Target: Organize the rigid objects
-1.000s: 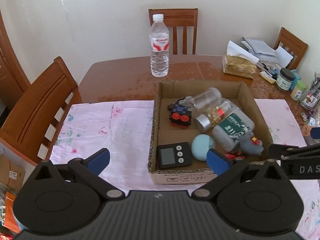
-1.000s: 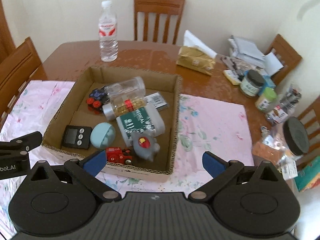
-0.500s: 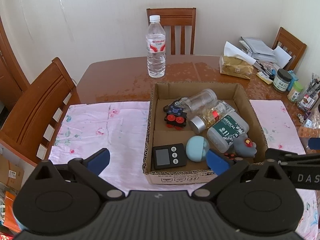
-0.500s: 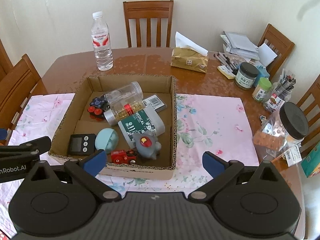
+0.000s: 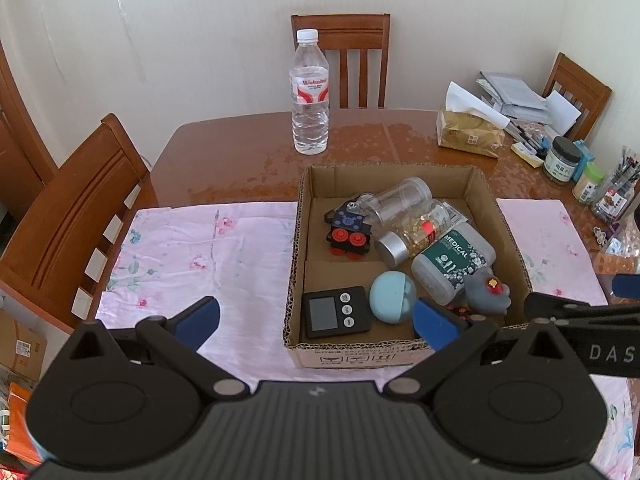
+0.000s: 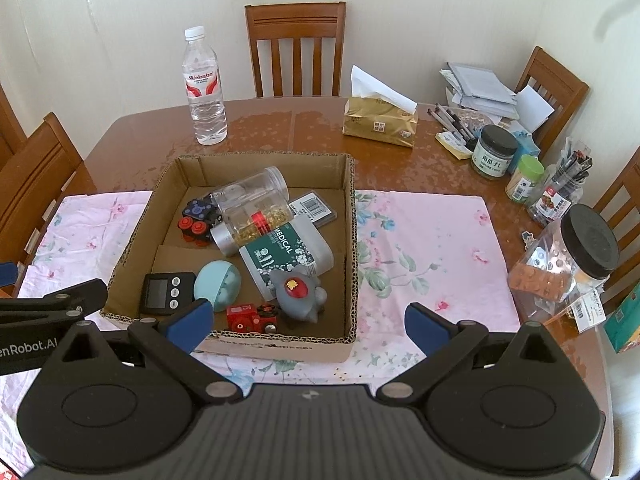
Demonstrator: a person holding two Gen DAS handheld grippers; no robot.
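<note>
Both grippers, left (image 5: pixel 316 320) & right (image 6: pixel 306 320), jaws wide, empty, above box (image 6: pixel 276 346). Risk: jars (image 6: pixel 256 204) stacked loose, prob roll if nudged.

We look down and forward from both wrists, left view left of the box (image 5: pixel 404 344), right view nearer its right; both share box (image 6: pixel 280 346) and tabletop (image 6: pixel 280 128).

Even, soft daylight fills both views; shadows are faint. The wooden table (image 6: pixel 320 128) shows patchy glare. Fisheye distortion bows the edges, corners vignette dark, and focus is sharp throughout.
</note>
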